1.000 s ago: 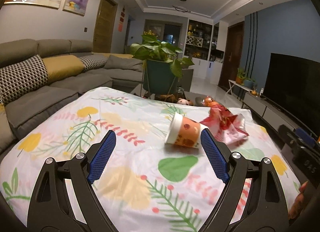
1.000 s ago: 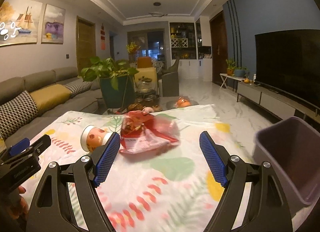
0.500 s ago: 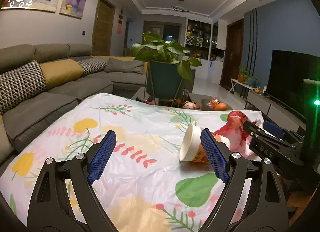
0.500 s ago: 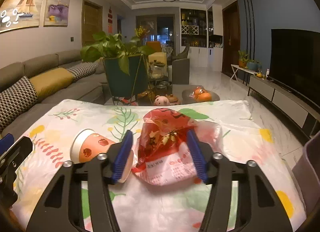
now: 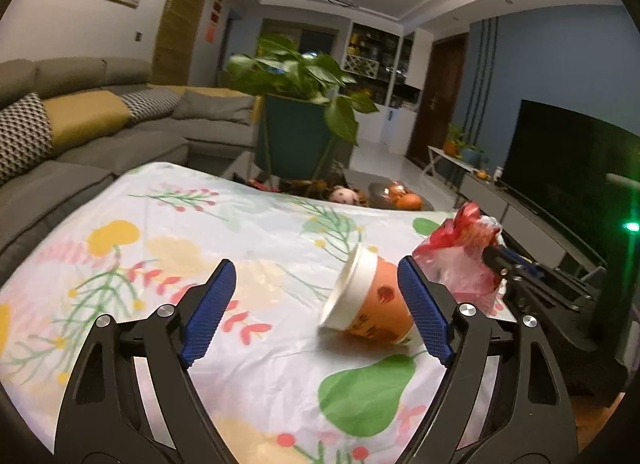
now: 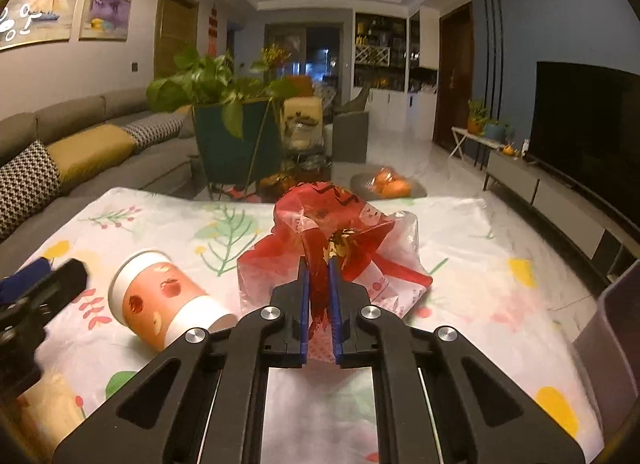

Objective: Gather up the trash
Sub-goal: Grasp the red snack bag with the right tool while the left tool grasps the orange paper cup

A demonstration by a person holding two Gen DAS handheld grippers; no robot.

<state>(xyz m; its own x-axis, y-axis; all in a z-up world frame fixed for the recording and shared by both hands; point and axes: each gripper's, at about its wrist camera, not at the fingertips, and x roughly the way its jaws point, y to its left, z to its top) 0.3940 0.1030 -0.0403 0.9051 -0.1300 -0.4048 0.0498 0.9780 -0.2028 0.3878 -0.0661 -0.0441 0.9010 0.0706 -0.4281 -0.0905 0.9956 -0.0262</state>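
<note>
Between the blue pads of the right gripper (image 6: 319,270), a crumpled red and clear plastic bag (image 6: 336,240) is being pinched, the jaws nearly closed with only a thin fold of the bag in the gap. Its bulk is puffing up ahead of the fingertips and resting on the white floral tablecloth (image 6: 472,248). Just left of those jaws, an orange paper cup with a white rim (image 6: 160,296) is lying on its side, apart from the bag.

Over on the other side, the left gripper (image 5: 316,304) is gaping wide and gripping nothing; the cup (image 5: 372,304) is lying inside its span, pressed up close to the right-hand pad, rim pointing left. Beyond that pad the bag (image 5: 460,256) is showing, with the right gripper's black fingers at it. Off to the right gripper's far right, a grey plastic bin (image 6: 616,344) is standing at the table's edge.
</note>
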